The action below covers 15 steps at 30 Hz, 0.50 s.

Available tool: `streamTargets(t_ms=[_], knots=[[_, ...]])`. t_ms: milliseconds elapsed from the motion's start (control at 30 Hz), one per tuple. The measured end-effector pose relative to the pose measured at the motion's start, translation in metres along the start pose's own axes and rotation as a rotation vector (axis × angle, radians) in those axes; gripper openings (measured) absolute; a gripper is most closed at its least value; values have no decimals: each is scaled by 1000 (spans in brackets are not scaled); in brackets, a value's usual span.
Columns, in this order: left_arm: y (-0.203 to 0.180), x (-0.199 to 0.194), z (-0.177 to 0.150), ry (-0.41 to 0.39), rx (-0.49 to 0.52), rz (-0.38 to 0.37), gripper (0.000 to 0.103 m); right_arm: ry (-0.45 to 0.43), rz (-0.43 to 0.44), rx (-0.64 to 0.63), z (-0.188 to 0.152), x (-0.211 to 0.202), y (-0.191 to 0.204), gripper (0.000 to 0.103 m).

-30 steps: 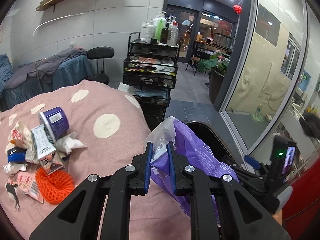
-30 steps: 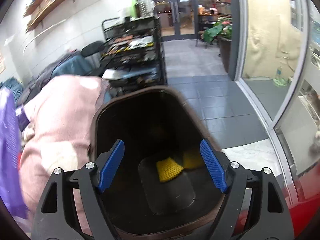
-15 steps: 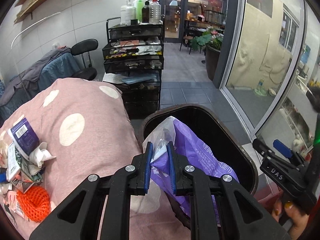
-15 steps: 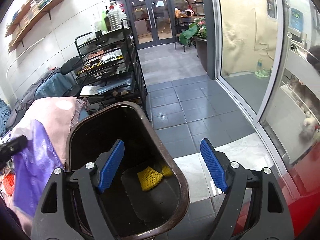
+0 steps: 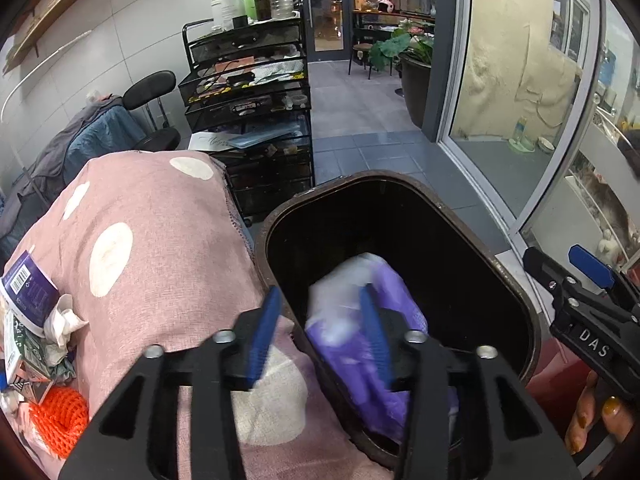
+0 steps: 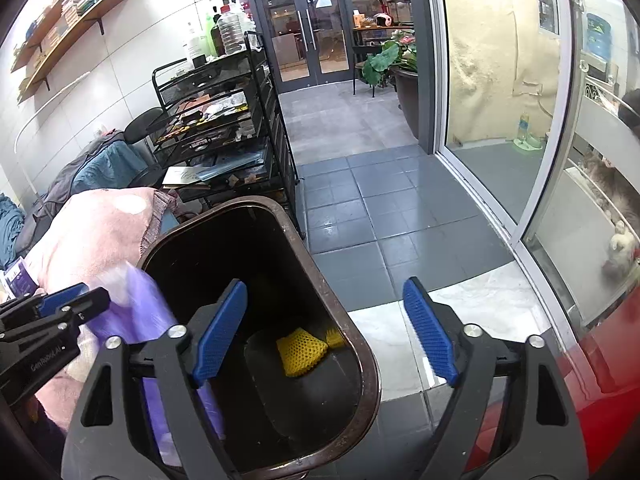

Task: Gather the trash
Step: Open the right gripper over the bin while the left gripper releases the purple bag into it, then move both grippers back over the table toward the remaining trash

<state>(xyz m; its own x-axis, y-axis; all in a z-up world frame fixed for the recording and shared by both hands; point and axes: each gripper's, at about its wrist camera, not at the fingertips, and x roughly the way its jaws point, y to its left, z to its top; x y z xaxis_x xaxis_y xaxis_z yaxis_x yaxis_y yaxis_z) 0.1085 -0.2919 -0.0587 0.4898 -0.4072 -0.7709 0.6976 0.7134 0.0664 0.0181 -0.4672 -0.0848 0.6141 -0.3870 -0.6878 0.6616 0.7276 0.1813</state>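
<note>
a purple plastic bag (image 5: 360,344) drops blurred into the dark brown trash bin (image 5: 500,272) as your left tool (image 5: 320,336) lets go, its jaws opening and the bag between them but no longer pinched. the bag slides down the bin's near-left wall, well apart from the yellow foam net (image 6: 300,346) that lies on the bin floor. your right tool (image 6: 326,330) hangs wide and empty over the bin's right rim, jaws opening a touch more, nothing between them. to finish this drop well, keep the left tool above the mouth until the bag clears both pads, then lift straight out so the plastic does not snag and drag back over the rim. beside the bin, the pink dotted blanket (image 5: 160,216) covers the surface; at its left edge wait the orange net (image 5: 60,416), a purple cup (image 5: 28,288) and crumpled wrappers (image 5: 36,348), likely next.
</note>
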Motion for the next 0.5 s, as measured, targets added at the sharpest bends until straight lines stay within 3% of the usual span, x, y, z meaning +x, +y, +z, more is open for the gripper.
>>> streamTargets(t_ms=[33,133,500], knots=[[-1,-2,0,-11,4,-3,68,-1,-1,1,0,0,0,85],[-3,-9,0,-51,14,-4,82,-1,0,6,0,-1,0,87],[0,-52,-13,-158,40,24,95,-23,44,-28,-2,-4,13,91]])
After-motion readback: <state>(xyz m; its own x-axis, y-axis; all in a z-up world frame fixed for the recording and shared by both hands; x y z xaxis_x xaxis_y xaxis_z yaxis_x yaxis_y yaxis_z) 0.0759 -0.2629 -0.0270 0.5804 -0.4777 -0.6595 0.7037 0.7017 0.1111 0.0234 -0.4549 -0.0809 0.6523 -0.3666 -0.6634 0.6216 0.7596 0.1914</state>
